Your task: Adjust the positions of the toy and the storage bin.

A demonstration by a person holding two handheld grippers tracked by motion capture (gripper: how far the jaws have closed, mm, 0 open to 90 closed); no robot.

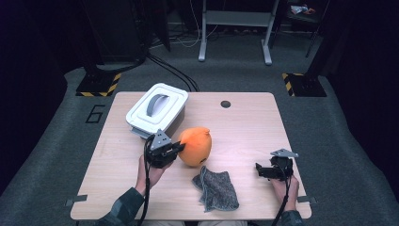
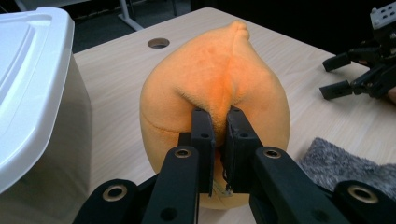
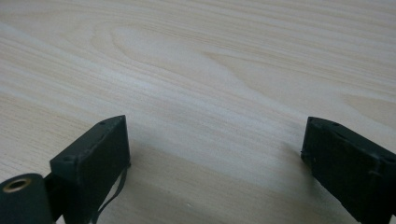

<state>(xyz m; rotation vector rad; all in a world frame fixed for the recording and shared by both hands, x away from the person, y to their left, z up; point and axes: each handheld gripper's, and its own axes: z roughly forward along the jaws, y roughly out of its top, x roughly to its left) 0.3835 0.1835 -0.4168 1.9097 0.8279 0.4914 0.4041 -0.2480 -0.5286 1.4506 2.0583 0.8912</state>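
Note:
An orange plush toy [image 1: 196,146], rounded with a small tip on top, sits mid-table. My left gripper [image 1: 178,147] is at its left side, shut on a pinched fold of its fabric; in the left gripper view the two black jaws squeeze the orange plush [image 2: 215,88] between them. My right gripper [image 1: 260,170] rests near the table's front right, jaws spread wide over bare wood with nothing between its fingertips [image 3: 98,154]. It also appears far right in the left gripper view as the other gripper [image 2: 359,77].
A white lidded bin [image 1: 156,109] with a grey handle stands at the back left, close to the plush. A grey cloth [image 1: 216,188] lies crumpled at the front centre. The wooden table [image 1: 244,127] has a cable hole [image 1: 225,104] near its back edge.

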